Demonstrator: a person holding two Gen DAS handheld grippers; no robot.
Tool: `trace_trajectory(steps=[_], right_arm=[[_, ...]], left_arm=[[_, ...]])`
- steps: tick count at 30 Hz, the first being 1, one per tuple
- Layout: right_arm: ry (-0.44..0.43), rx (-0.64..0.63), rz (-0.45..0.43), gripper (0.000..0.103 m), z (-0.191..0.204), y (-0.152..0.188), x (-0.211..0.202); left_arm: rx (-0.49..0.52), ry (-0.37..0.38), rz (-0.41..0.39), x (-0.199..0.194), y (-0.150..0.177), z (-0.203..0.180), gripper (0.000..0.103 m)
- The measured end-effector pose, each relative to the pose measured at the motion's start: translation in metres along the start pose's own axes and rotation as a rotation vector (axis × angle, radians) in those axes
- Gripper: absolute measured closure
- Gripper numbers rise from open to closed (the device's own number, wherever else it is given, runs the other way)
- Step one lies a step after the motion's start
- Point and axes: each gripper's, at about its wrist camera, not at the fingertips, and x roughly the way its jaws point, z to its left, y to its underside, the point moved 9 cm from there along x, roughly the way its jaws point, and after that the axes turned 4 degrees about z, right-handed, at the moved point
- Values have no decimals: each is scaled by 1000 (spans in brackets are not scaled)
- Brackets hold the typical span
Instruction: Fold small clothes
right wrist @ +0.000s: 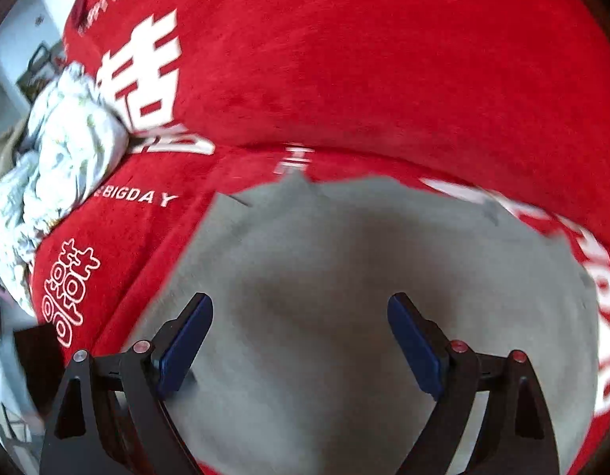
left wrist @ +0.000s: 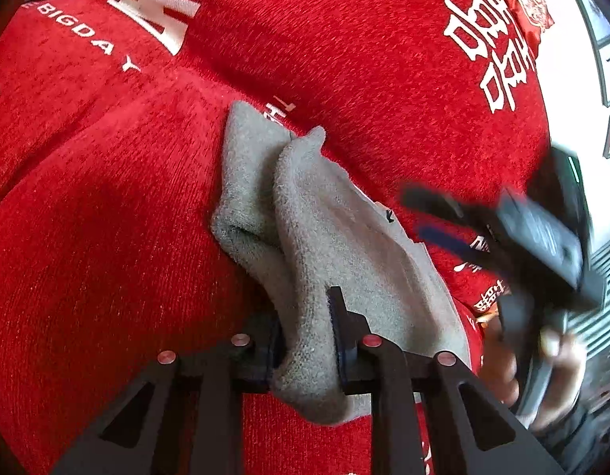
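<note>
On the red blanket [left wrist: 107, 206] the left hand-held gripper [left wrist: 305, 340] is clamped narrow on the near end of a grey cloth [left wrist: 336, 237]. The cloth's long axis runs away from that grip, up and leftward to its bunched far end. To the right, the right hand-held gripper [right wrist: 301, 340], blurred, hangs over the cloth's broad flat part with its jaws wide and nothing between them. Judged from this, the right is freer to take the loose side.

Both wrist views look down, close, sharing the grey cloth [left wrist: 336, 245].
</note>
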Motion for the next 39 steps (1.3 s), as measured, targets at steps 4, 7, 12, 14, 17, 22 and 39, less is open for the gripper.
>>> trace_trajectory(steps=[4, 7, 12, 14, 17, 22, 39], right_arm=[[-2, -48, 102, 11, 44, -26, 51], [37, -50, 194, 11, 60, -33, 88], [221, -210, 241, 9, 82, -27, 124], [236, -271, 225, 27, 89, -25, 124], [234, -234, 216, 67, 77, -29, 114], [49, -95, 183, 84, 55, -31, 94], [-239, 99, 87, 85, 31, -41, 41]], left_arm=[[2, 1, -3, 0, 0, 1, 81], [24, -31, -7, 0, 1, -1, 81], [37, -56, -11, 0, 2, -1, 83], [28, -54, -14, -1, 2, 0, 83], [40, -70, -37, -5, 2, -2, 84], [86, -121, -50, -7, 2, -11, 84], [289, -330, -35, -14, 6, -56, 84]])
